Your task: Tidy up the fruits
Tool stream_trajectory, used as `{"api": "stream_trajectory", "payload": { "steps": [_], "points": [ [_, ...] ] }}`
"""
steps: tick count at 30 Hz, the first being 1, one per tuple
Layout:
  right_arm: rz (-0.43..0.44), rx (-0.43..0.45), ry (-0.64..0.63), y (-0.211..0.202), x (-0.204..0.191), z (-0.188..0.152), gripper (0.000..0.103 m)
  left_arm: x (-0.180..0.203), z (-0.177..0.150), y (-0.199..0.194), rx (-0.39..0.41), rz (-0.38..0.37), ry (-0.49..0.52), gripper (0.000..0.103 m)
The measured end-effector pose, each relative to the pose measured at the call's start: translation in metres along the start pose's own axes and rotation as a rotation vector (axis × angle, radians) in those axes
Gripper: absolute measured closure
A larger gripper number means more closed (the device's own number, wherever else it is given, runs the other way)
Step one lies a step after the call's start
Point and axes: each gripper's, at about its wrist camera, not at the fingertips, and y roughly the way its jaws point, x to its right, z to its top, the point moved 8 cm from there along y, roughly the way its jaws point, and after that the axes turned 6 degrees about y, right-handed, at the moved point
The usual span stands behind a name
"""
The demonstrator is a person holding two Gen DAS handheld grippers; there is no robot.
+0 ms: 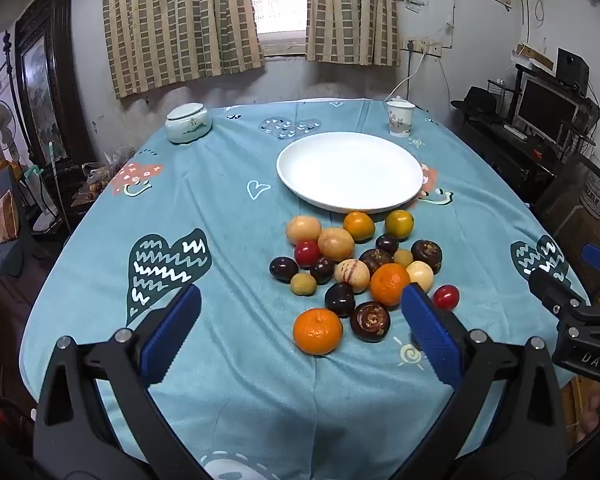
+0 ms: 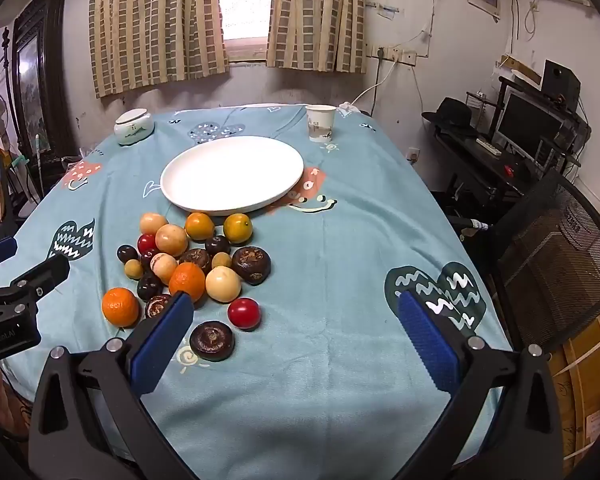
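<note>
A pile of mixed fruits lies on the blue tablecloth in front of an empty white plate [image 1: 350, 170], which also shows in the right wrist view [image 2: 232, 174]. The pile holds orange tangerines [image 1: 318, 331], red cherry tomatoes [image 1: 446, 297], dark water chestnuts [image 1: 370, 321] and pale round fruits [image 1: 336, 243]. My left gripper [image 1: 300, 336] is open and empty, above the near edge of the pile. My right gripper [image 2: 294, 340] is open and empty, just right of the pile, with a water chestnut [image 2: 212, 341] and a tomato [image 2: 244, 313] near its left finger.
A lidded ceramic jar [image 1: 188, 122] stands at the far left of the table and a paper cup [image 1: 400, 118] at the far right. A mesh chair [image 2: 556, 256] and a desk with a monitor [image 2: 528, 124] stand to the right.
</note>
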Motion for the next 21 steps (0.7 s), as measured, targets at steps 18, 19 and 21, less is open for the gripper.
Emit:
{"api": "stream_trajectory", "payload": {
  "steps": [18, 19, 21],
  "points": [
    [-0.003, 0.002, -0.004, -0.0013, -0.0008, 0.0008, 0.001, -0.0001, -0.0001, -0.0003, 0.001, 0.003, 0.003, 0.002],
    [-0.002, 0.002, -0.004, -0.0013, -0.0010, 0.0008, 0.001, -0.0002, -0.0001, -0.0004, 0.001, 0.003, 0.002, 0.002],
    [-0.002, 0.003, -0.004, -0.0014, -0.0013, 0.0007, 0.001, 0.0000, -0.0002, -0.0004, 0.000, 0.002, 0.003, 0.002]
  ]
}}
